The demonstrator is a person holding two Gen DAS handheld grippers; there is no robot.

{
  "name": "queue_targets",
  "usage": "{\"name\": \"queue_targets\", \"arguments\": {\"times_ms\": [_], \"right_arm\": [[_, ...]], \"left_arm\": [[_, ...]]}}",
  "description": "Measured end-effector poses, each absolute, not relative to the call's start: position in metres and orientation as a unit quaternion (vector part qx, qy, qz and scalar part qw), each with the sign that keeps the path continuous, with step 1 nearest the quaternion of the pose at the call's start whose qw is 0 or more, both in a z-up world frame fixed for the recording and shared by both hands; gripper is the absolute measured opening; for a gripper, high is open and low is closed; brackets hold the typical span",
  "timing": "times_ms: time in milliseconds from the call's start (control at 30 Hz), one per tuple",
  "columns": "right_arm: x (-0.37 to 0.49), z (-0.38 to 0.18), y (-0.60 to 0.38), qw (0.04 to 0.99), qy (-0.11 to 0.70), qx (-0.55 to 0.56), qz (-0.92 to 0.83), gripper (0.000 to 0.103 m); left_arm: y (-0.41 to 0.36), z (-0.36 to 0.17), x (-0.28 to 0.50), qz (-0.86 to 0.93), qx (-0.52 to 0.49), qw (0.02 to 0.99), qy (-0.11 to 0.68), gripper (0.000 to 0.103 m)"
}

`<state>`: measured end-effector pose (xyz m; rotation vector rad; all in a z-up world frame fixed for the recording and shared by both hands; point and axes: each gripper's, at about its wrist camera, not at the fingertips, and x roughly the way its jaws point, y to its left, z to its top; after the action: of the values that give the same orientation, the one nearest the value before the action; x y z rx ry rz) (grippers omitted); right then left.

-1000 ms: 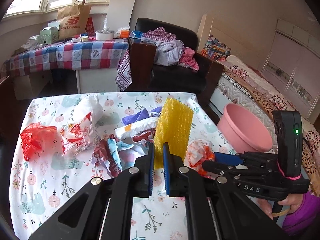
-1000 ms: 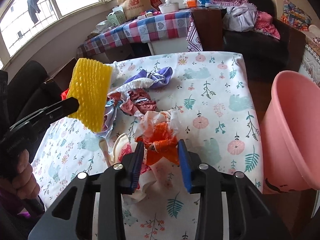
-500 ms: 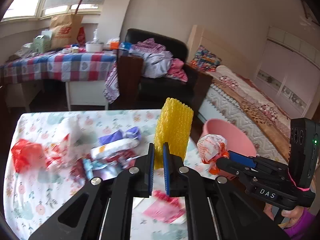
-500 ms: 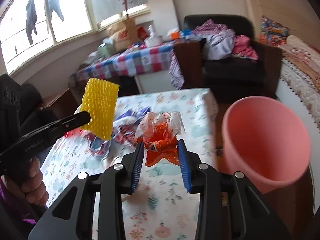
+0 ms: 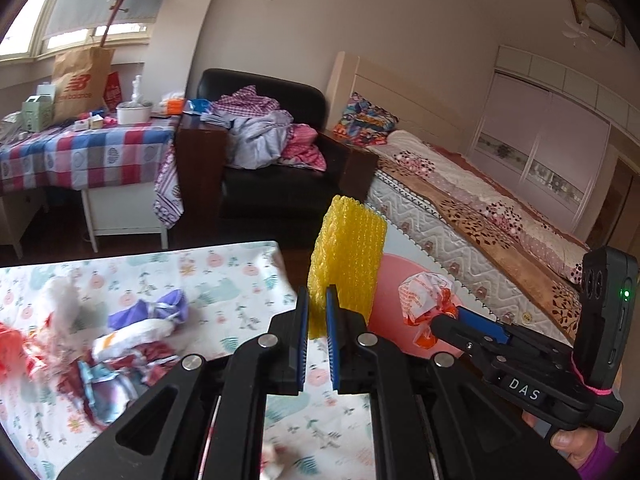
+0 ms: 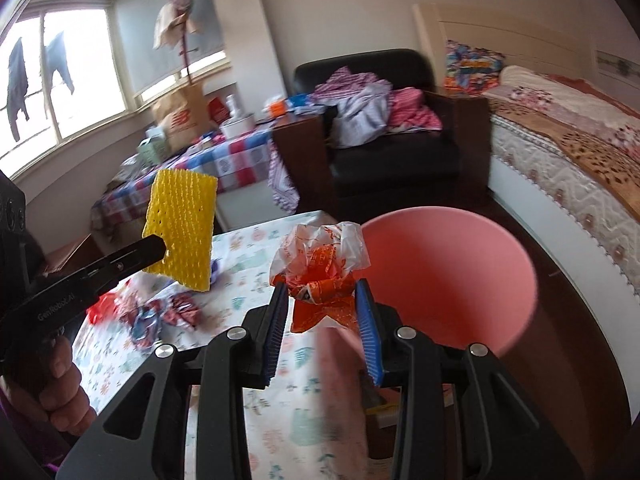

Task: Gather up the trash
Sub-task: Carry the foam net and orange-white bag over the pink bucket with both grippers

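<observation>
My left gripper [image 5: 317, 312] is shut on a yellow foam net sleeve [image 5: 347, 264], held upright in the air above the table's far right corner; the sleeve also shows in the right wrist view [image 6: 180, 228]. My right gripper [image 6: 320, 304] is shut on a crumpled orange and white plastic wrapper [image 6: 320, 276], held in the air just left of the pink basin [image 6: 452, 280]. The wrapper [image 5: 426, 306] and the basin [image 5: 392, 300] also show in the left wrist view. Several more wrappers [image 5: 128, 340] lie on the floral tablecloth [image 5: 224, 276].
A black armchair [image 5: 280, 168] piled with clothes stands behind the table. A bed [image 5: 480, 216] runs along the right. A checked side table [image 5: 80, 152] with a paper bag and boxes stands at the back left by the window.
Both grippers have lifted off the table and swung right with their trash. The wrapper left the tabletop and now hangs beside the pink basin; the yellow sleeve now hangs past the table's edge.
</observation>
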<state>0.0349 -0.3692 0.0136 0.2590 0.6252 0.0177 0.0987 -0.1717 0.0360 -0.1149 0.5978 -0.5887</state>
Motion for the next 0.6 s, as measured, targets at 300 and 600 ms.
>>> {"name": "queue_targets", "arguments": {"times_ms": [300, 600], "right_arm": [[0.033, -0.005, -0.404, 0.938, 0.309, 0.154, -0.033, 0.035], [0.039, -0.032, -0.426, 0.928, 0.324, 0.175, -0.060, 0.035]], "left_arm": [[-0.229, 0.020, 0.114, -0.314, -0.038, 0.895, 0.314, 0.007], [-0.276, -0.013, 0.128, -0.326, -0.009, 0.875, 0.359, 0.008]]}}
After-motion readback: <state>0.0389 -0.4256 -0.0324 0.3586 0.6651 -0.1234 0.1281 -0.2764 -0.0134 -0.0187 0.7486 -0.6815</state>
